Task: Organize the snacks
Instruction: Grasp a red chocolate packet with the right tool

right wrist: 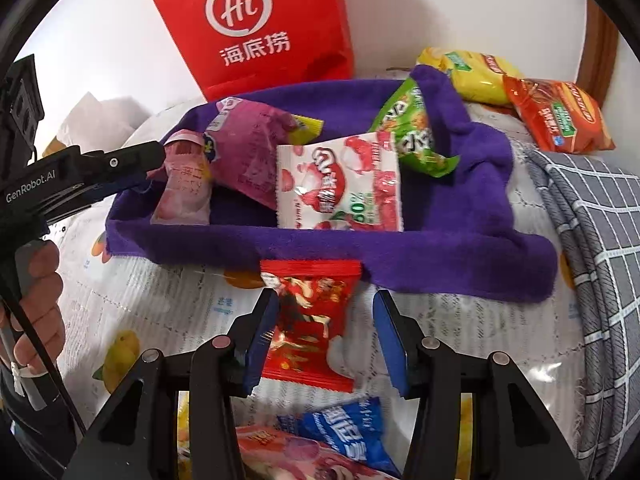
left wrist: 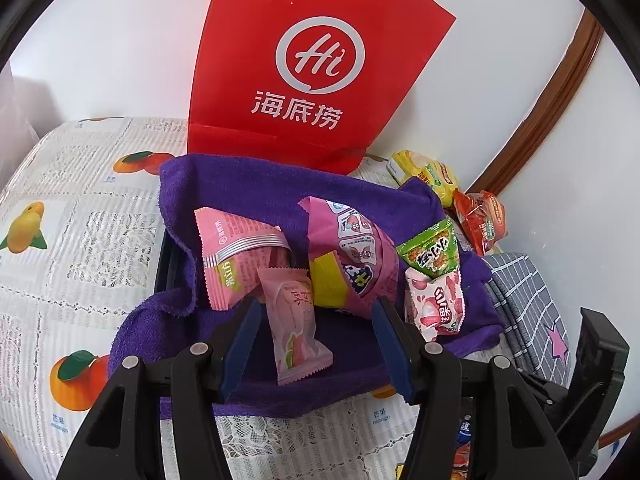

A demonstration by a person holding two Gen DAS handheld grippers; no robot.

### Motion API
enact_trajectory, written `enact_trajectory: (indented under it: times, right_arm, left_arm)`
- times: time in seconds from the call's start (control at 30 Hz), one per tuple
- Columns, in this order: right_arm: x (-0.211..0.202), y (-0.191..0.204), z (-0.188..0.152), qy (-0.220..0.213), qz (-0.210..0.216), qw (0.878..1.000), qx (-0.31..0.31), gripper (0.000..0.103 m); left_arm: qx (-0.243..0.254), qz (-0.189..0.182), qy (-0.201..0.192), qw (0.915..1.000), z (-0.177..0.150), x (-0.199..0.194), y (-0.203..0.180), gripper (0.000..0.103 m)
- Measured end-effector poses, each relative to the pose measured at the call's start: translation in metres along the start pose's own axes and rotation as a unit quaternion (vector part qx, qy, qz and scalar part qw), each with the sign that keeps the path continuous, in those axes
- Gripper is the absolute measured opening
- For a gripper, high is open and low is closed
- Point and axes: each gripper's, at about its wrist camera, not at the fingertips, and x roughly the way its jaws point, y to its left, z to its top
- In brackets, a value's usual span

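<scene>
- person's hand (right wrist: 38, 280) at far left of the right wrist view, well left of the purple-lined tray (right wrist: 320, 240), holding the left gripper's handle
- left gripper (left wrist: 316, 332) over the tray's near-left part; jaws partly apart; small pale pink packet (left wrist: 298, 328) stands between them, left pad touching its edge, right pad clear of it; real grip or not, cannot tell
- pink striped packet (left wrist: 236, 256) inside tray, left-rear of that small packet; bigger pink packet with yellow band (left wrist: 352, 256) leaning mid-tray
- red paper bag (left wrist: 316, 64) upright behind the tray, against the wall
- white-and-red lychee packet (right wrist: 340, 184) in tray, right of centre, tilted against the front wall; green packet (right wrist: 408, 128) at its right-rear, leaning on the rim
- right gripper (right wrist: 326, 340) just in front of the tray, outside it; jaws half open; red wrapped snack (right wrist: 310, 320) lies on the fruit-print tablecloth (right wrist: 160, 300) between them, top edge touching tray's front cloth; left pad at its edge, right pad apart, not clamped
- blue packet (right wrist: 348, 432) nearer than the red snack, in front of tray
- yellow packet (right wrist: 472, 76) and orange packet (right wrist: 560, 116) right-rear of tray, outside; grey checked cloth (right wrist: 592, 240) right of tray
</scene>
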Motion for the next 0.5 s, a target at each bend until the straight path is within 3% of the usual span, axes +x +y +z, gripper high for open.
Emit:
enact_trajectory:
  times: [0.13,0.3,0.33,0.5]
  right_arm:
    - [0.015,0.011,0.001,0.037,-0.016,0.999,-0.025,0.051]
    - [0.017,0.031,-0.004,0.017,-0.062,0.995,-0.082,0.045]
    - [0.016,0.032,-0.005,0.011,-0.064,0.994,-0.089,0.041]
    - [-0.004,0.025,-0.006,-0.019,-0.044,0.997,-0.060,0.039]
  left_arm:
    - [-0.007,-0.005,0.002,1.0000,0.000,0.000,0.002,0.056]
    - [-0.012,-0.009,0.001,0.9999,0.001,-0.001,0.004,0.056]
    - [-0.013,-0.011,0.001,0.9999,0.001,-0.001,0.004,0.056]
    - [-0.010,-0.011,-0.001,0.9999,0.001,-0.004,0.003,0.056]
